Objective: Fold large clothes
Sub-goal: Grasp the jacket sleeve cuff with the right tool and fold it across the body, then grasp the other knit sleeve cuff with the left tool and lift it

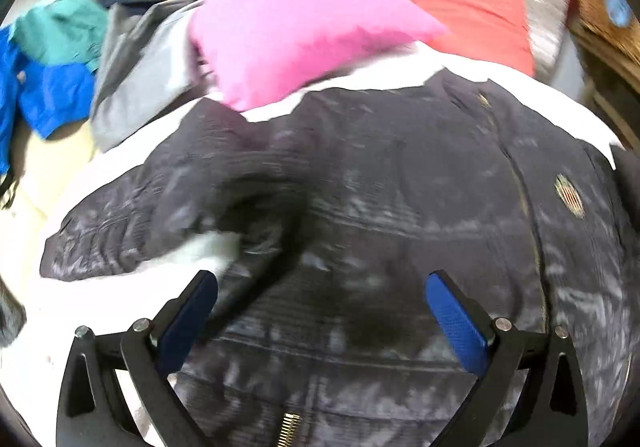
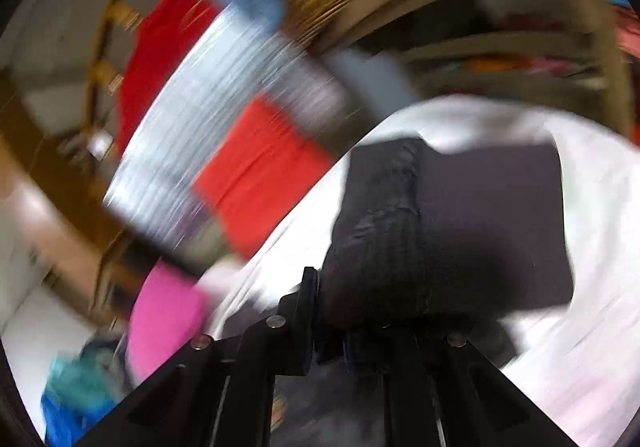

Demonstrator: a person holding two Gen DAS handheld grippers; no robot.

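the right wrist view is heavily smeared by motion; the shelving and the striped cushion point(image 2: 224, 119) with its red patch read only as streaks, and what sits on the shelves cannot be made out. the right gripper point(image 2: 344, 327) is largely buried in dark cloth, its pads hidden, with the jaws drawn together and clamped on a fold of the dark jacket point(image 2: 440, 231). the left wrist view is softer at the edges, and the jacket's lower hem is cut off by the frame.

the dark jacket point(image 1: 400, 187) lies spread on the white bed sheet point(image 1: 48, 327), front up, quilted, with a shiny faded sheen, a brass zip running up its middle and a small round emblem on the chest. one sleeve lies out to the left, a second is bunched across the body (its end is unclear).

the left gripper point(image 1: 320, 299) hovers above the jacket with jaws well apart, nothing between its blue pads point(image 1: 456, 319).

count: one dark jacket, one pink pillow point(image 1: 296, 27), one striped cushion point(image 1: 480, 3), one grey garment point(image 1: 140, 71), one blue and teal garment point(image 1: 52, 59), two grippers.
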